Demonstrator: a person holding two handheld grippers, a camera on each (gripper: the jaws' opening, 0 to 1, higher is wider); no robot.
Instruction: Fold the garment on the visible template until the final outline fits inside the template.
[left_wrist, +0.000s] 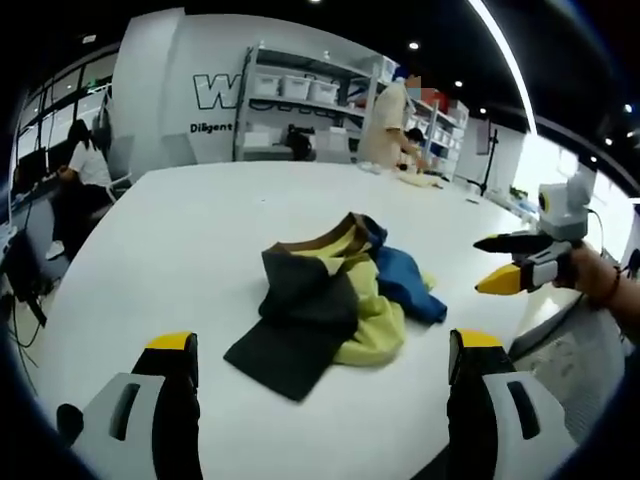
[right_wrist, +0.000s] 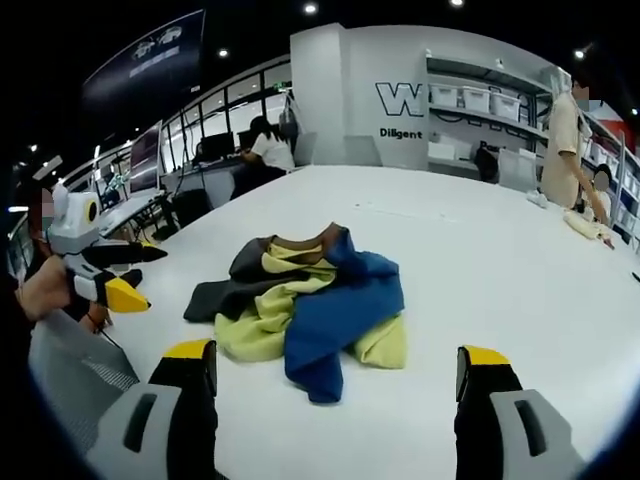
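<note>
Garment (left_wrist: 335, 300) lies crumpled mid-desk (left_wrist: 200, 230) (no template outline discernible). Left tongs (left_wrist: 325, 365) and right tongs (right_wrist: 335, 375) are both spread, hovering at opposite sides, presumably to flatten it first.

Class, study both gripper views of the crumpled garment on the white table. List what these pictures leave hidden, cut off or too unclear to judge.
- Garment: bunched in both views; its own folds hide its outline and underside.
- Template: no outline can be made out on the table; the heap may cover it.
- Wall lettering: cut off by shelving in the left gripper view.
- Shelf bins: too small to read in the right gripper view.
</note>
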